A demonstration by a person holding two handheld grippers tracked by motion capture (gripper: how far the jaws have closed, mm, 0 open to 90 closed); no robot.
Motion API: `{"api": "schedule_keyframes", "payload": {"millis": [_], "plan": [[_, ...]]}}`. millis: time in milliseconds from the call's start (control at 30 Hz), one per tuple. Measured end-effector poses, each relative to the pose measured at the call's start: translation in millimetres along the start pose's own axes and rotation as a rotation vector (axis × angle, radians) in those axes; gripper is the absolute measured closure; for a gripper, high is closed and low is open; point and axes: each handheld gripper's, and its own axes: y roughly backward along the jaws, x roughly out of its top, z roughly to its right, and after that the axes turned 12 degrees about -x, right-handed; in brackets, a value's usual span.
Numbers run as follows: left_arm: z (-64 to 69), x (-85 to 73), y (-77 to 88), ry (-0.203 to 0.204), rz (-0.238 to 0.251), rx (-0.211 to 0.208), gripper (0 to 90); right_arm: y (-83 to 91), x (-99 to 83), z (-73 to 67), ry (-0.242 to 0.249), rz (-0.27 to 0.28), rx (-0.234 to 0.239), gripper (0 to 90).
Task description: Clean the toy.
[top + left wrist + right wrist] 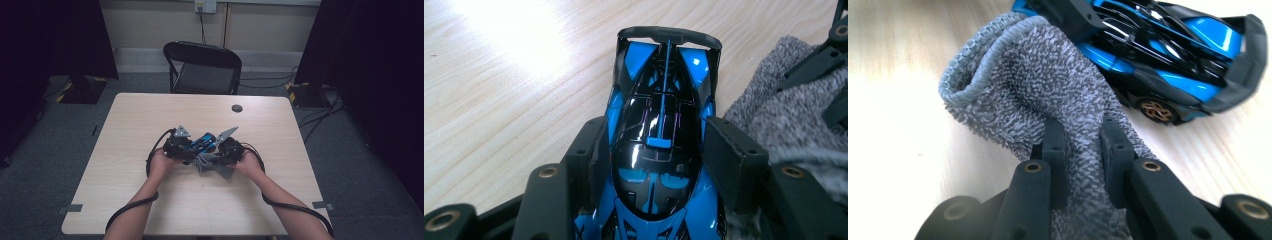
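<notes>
Toy car [659,145] — glossy blue and black

left gripper [659,150] clamps a blue toy car [659,130], grey cloth [784,120] seemingly touching its side.

Car and cloth between your two grippers, mid-table.
Your left gripper [656,150] straddles the toy car [659,125]; the cloth [1048,95] lies just right of it, in your right gripper [1083,145].
</notes>
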Motion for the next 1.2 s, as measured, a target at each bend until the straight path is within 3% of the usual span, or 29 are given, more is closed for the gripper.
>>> {"api": "schedule_keyframes", "payload": {"millis": [600,1200], "plan": [[0.6,-0.1,-0.1,0.001,0.002,0.004,44.8,10.5,-19.2,27.2,-0.078,-0.010,-0.063,77.3],[0.9,0.5,0.1,0.000,-0.008,0.006,44.8,17.7,-31.3,42.7,-0.131,-0.017,-0.107,77.2]]}}
